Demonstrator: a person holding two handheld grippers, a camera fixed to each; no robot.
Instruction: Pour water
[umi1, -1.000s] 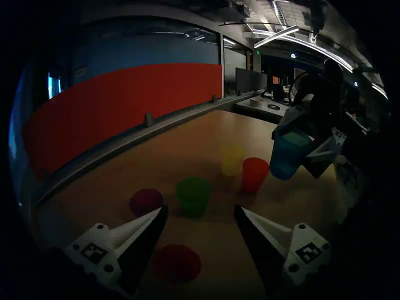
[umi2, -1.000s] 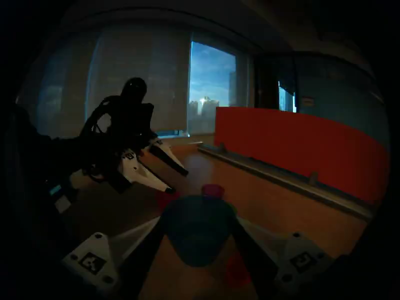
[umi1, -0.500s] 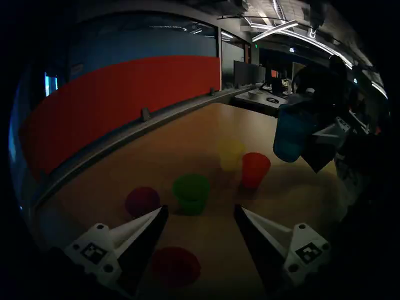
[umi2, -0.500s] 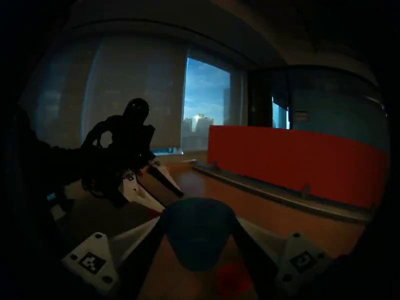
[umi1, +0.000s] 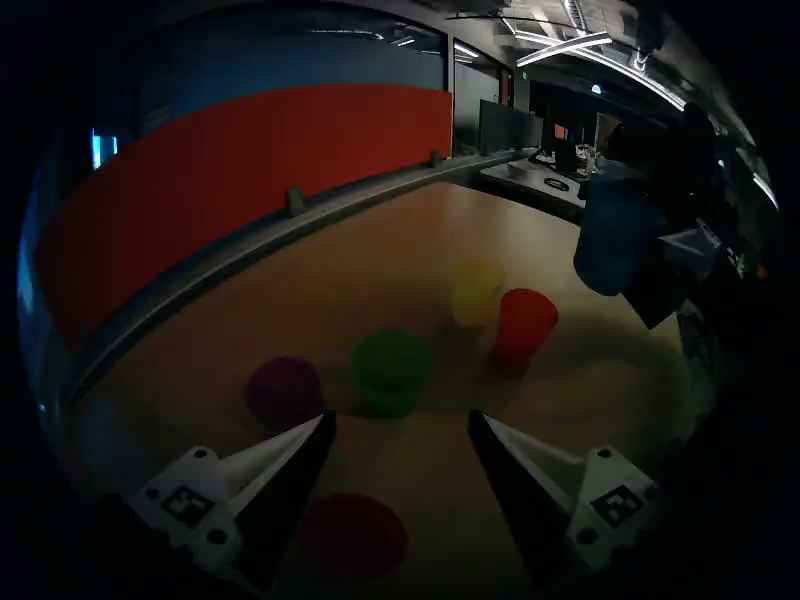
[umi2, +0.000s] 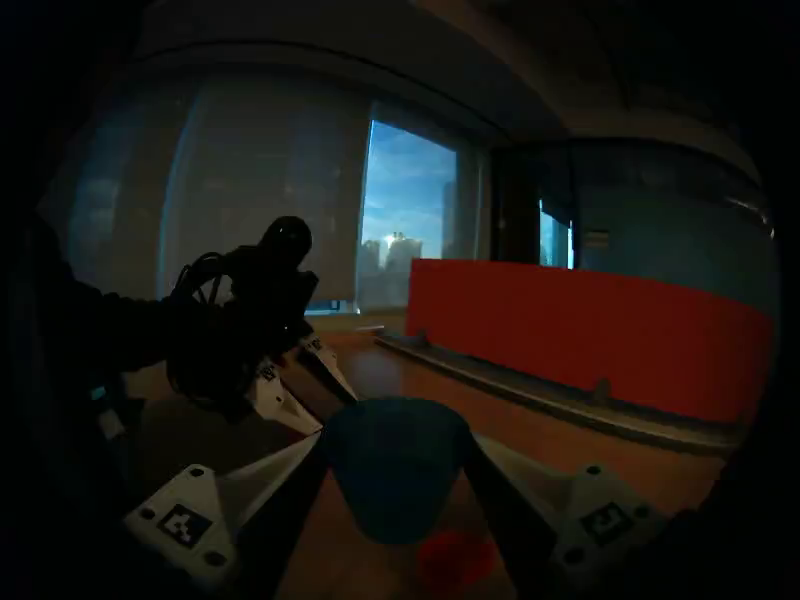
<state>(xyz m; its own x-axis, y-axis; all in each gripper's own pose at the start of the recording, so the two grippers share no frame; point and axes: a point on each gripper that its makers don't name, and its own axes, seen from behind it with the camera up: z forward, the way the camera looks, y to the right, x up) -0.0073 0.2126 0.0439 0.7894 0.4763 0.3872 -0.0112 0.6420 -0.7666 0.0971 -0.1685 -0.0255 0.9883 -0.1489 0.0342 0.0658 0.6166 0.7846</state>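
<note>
The right gripper (umi2: 397, 442) has its jaws closed on the blue cup (umi2: 397, 468), which it holds clear above the table (umi1: 330, 290). In the left gripper view the blue cup hangs roughly upright, up and to the right of the red cup (umi1: 524, 322) and not over any rim. The left gripper (umi1: 400, 418) hovers low with its jaws wide and empty, and a dark red cup (umi1: 352, 535) sits between them. The main risk I see is a miss. The red cup, yellow cup (umi1: 475, 290) and green cup (umi1: 390, 370) stand close together, so a tilt begun before the blue cup is over one mouth would probably put water on the table or in the wrong cup. From this height the stream may splash, or knock over a light, empty cup. The jaws grip a tapered wall, so the cup could slip or turn as it tips. The room is dim and I cannot tell how full the blue cup is, so a quick tilt could send the water out in one rush. The purple cup (umi1: 285, 390) stands farther off and looks safe.
</note>
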